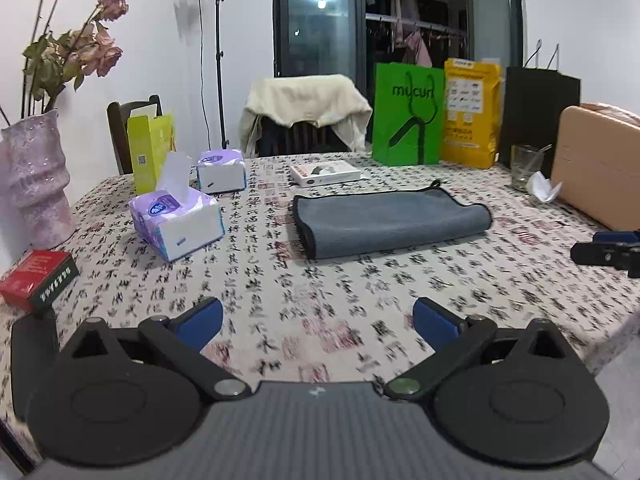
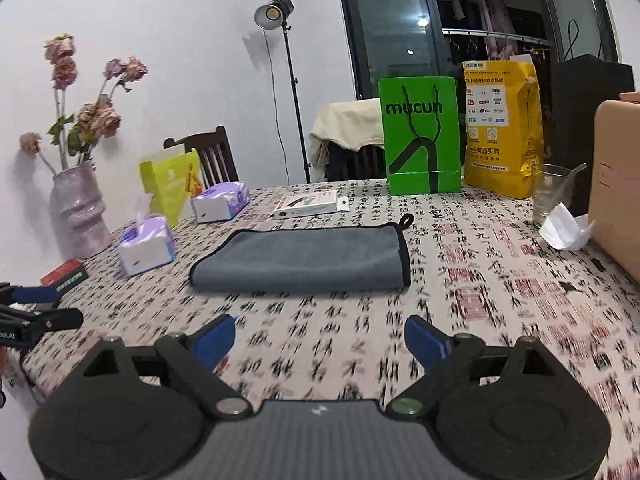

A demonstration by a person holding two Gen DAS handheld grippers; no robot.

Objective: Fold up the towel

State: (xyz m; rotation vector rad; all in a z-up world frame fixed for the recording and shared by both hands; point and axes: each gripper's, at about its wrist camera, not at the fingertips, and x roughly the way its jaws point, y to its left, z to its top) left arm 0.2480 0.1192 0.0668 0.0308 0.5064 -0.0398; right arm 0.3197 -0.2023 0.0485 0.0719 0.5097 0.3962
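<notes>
Both pairs of jaws stand wide and hold nothing: our left gripper [image 1: 318,322] and our right gripper [image 2: 319,340] hover above the near part of the table [image 1: 280,304], well apart from the cloth we are meant to handle. From largest to smallest, we first have that table under its calligraphy-print cover, filling most of both views. At the far right sits a tan case [image 1: 596,164], and along the far edge stand a green paper bag [image 2: 420,136], a yellow bag [image 2: 504,128] and a black bag [image 1: 540,116]. A pink vase [image 1: 32,184] with dried flowers stands at the far left. In the middle of the table lies the grey towel [image 2: 304,260], flat, dark-edged, with a small loop at its far right corner. Its rounded, doubled edge suggests to us that one fold is already in place, so we judge the task partly done; whether another fold is wanted we cannot tell. Left of the towel are two tissue packs [image 1: 176,220], beyond it a flat white box [image 1: 324,174], to the far right a drinking glass [image 2: 550,194] with crumpled paper [image 2: 566,226] beside it, and at the near left a small red box [image 1: 38,280]. If more folding remains, we think each gripper must reach forward to an end of the towel.
</notes>
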